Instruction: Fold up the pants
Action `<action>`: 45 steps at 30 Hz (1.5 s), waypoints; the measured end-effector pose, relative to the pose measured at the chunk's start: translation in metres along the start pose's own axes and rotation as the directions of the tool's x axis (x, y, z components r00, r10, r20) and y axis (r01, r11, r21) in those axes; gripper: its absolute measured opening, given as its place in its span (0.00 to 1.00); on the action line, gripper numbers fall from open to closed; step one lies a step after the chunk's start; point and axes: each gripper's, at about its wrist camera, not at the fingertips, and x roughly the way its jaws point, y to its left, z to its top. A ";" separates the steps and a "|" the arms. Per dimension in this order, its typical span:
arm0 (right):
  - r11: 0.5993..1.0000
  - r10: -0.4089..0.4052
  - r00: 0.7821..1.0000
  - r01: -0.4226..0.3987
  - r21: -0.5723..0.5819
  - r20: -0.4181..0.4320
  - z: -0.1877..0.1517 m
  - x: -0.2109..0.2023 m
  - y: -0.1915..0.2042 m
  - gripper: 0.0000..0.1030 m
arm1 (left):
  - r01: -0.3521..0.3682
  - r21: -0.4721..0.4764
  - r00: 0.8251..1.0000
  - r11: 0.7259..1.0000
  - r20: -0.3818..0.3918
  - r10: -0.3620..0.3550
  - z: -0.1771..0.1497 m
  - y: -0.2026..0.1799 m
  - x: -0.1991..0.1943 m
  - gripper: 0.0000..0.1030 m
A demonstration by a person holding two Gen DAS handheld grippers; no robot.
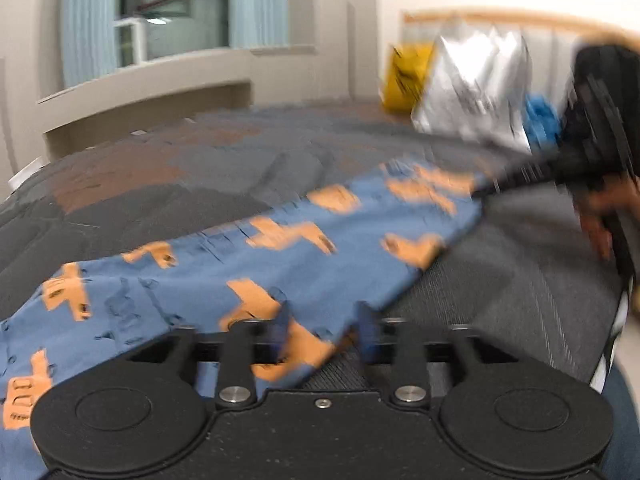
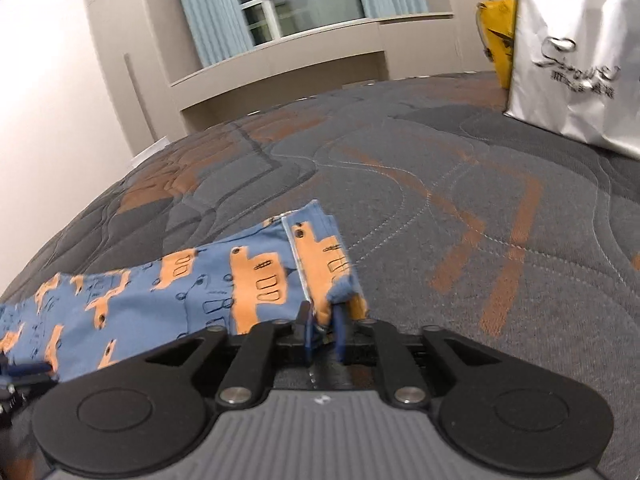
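Blue pants (image 1: 280,264) with an orange print lie stretched out flat on a grey and orange quilted mattress (image 1: 160,184). In the left wrist view my left gripper (image 1: 326,328) stands open, with the near corner of the cloth lying loosely between its blue fingers. Far right in that view, blurred, my right gripper (image 1: 496,188) sits at the other end of the pants. The right wrist view shows the pants (image 2: 160,292) ending in a turned-over hem. My right gripper (image 2: 324,336) is slightly open there, and the bunched hem corner rests at its fingertips. My left gripper (image 2: 24,372) shows at the lower left edge.
A white paper bag (image 2: 572,60) and a yellow bag (image 2: 496,36) stand at the mattress's far right, with something blue (image 1: 540,120) beside them. A hand (image 1: 600,220) holds the right gripper. Bare mattress (image 2: 440,200) spreads right of the hem. A window and ledge lie beyond.
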 end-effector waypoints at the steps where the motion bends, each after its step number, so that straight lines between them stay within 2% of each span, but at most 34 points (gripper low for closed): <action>1: 1.000 0.013 1.000 -0.012 -0.012 0.008 0.001 -0.003 0.001 0.51 | -0.023 -0.050 0.999 0.998 0.043 0.025 0.001 0.009 -0.008 0.73; 3: 0.999 0.000 0.999 0.002 -0.040 0.047 0.003 -0.010 0.002 0.69 | -0.092 -0.148 0.987 0.985 0.117 0.110 0.001 0.029 -0.027 0.82; 4: 0.998 -0.015 0.998 0.018 -0.053 0.060 0.005 -0.012 0.001 0.69 | -0.140 -0.188 0.976 0.972 0.138 0.167 0.000 0.040 -0.037 0.83; 6: 0.998 -0.039 0.997 0.041 -0.043 0.063 0.010 -0.009 -0.004 0.71 | -0.264 -0.267 0.939 0.927 0.147 0.310 -0.006 0.064 -0.059 0.84; 8: 0.999 -0.037 0.998 0.038 -0.017 0.050 0.013 0.000 -0.011 0.72 | -0.390 -0.346 0.877 0.853 0.143 0.459 -0.017 0.091 -0.086 0.85; 10: 1.000 -0.013 1.000 0.012 0.028 0.028 0.014 0.009 -0.018 0.72 | -0.524 -0.422 0.787 0.740 0.094 0.610 -0.034 0.121 -0.114 0.91; 12: 0.996 0.045 0.999 -0.045 0.082 0.011 0.013 0.017 -0.024 0.72 | -0.620 -0.472 0.711 0.627 0.000 0.703 -0.051 0.150 -0.133 0.91; 13: 0.993 0.064 0.998 -0.065 0.100 0.009 0.012 0.019 -0.026 0.72 | -0.643 -0.488 0.691 0.590 -0.037 0.722 -0.059 0.162 -0.141 0.91; 14: 0.992 0.070 0.998 -0.070 0.105 0.009 0.012 0.021 -0.025 0.72 | -0.650 -0.506 0.683 0.567 -0.061 0.728 -0.067 0.174 -0.147 0.91; 15: 0.992 0.068 0.998 -0.069 0.106 0.012 0.013 0.023 -0.025 0.70 | -0.646 -0.535 0.684 0.545 -0.087 0.725 -0.075 0.185 -0.152 0.90; 16: 0.992 0.067 0.998 -0.068 0.110 0.013 0.013 0.023 -0.024 0.67 | -0.630 -0.563 0.695 0.534 -0.102 0.712 -0.081 0.194 -0.154 0.89; 17: 0.991 0.067 0.998 -0.068 0.117 0.011 0.013 0.024 -0.024 0.66 | -0.604 -0.592 0.714 0.534 -0.105 0.692 -0.086 0.200 -0.155 0.88; 19: 0.990 0.064 0.998 -0.064 0.128 0.006 0.012 0.025 -0.022 0.61 | -0.538 -0.642 0.760 0.546 -0.090 0.643 -0.092 0.210 -0.153 0.79; 21: 0.991 0.049 0.999 -0.048 0.122 0.002 0.010 0.024 -0.017 0.59 | -0.502 -0.661 0.795 0.558 -0.098 0.599 -0.094 0.221 -0.146 0.61; 22: 0.992 0.042 0.999 -0.042 0.116 0.000 0.009 0.023 -0.014 0.58 | -0.502 -0.657 0.803 0.562 -0.112 0.586 -0.094 0.223 -0.140 0.43; 23: 0.994 0.035 0.999 -0.034 0.106 -0.004 0.009 0.024 -0.011 0.58 | -0.511 -0.648 0.802 0.565 -0.124 0.584 -0.093 0.222 -0.134 0.39; 24: 0.995 0.027 1.000 -0.026 0.095 -0.010 0.008 0.024 -0.008 0.52 | -0.525 -0.639 0.794 0.562 -0.131 0.593 -0.092 0.222 -0.131 0.35; 25: 0.996 0.015 1.000 -0.014 0.085 -0.015 0.008 0.025 -0.006 0.39 | -0.529 -0.639 0.791 0.558 -0.133 0.597 -0.092 0.223 -0.129 0.23; 27: 0.997 -0.009 1.000 0.011 0.075 -0.026 0.008 0.026 -0.003 0.22 | -0.517 -0.670 0.790 0.533 -0.133 0.598 -0.091 0.226 -0.129 0.17; 28: 0.997 -0.001 1.000 0.003 0.080 -0.030 0.007 0.026 -0.003 0.20 | -0.504 -0.692 0.792 0.516 -0.133 0.595 -0.095 0.229 -0.135 0.16; 30: 0.995 0.008 1.000 -0.006 0.097 -0.024 0.007 0.024 -0.002 0.18 | -0.506 -0.698 0.788 0.507 -0.134 0.601 -0.091 0.231 -0.139 0.15; 32: 0.992 0.025 1.000 -0.024 0.121 -0.009 0.007 0.017 -0.001 0.18 | -0.523 -0.672 0.780 0.524 -0.130 0.612 -0.083 0.233 -0.144 0.14; 34: 0.988 0.039 0.999 -0.040 0.147 0.012 0.008 0.006 0.002 0.18 | -0.527 -0.655 0.779 0.541 -0.118 0.616 -0.075 0.233 -0.149 0.14; 36: 0.986 0.045 0.998 -0.049 0.159 0.034 0.009 -0.009 0.006 0.17 | -0.523 -0.652 0.779 0.549 -0.103 0.619 -0.069 0.237 -0.158 0.14; 39: 0.984 0.064 0.997 -0.070 0.163 0.044 0.008 -0.033 0.016 0.17 | -0.539 -0.633 0.769 0.556 -0.099 0.632 -0.064 0.245 -0.168 0.14; 42: 0.982 0.086 0.996 -0.091 0.165 0.033 0.000 -0.051 0.025 0.18 | -0.549 -0.620 0.772 0.560 -0.121 0.624 -0.067 0.261 -0.170 0.14; 45: 0.986 0.060 0.998 -0.059 0.154 0.001 -0.017 -0.053 0.032 0.18 | -0.547 -0.613 0.790 0.571 -0.152 0.593 -0.078 0.276 -0.157 0.15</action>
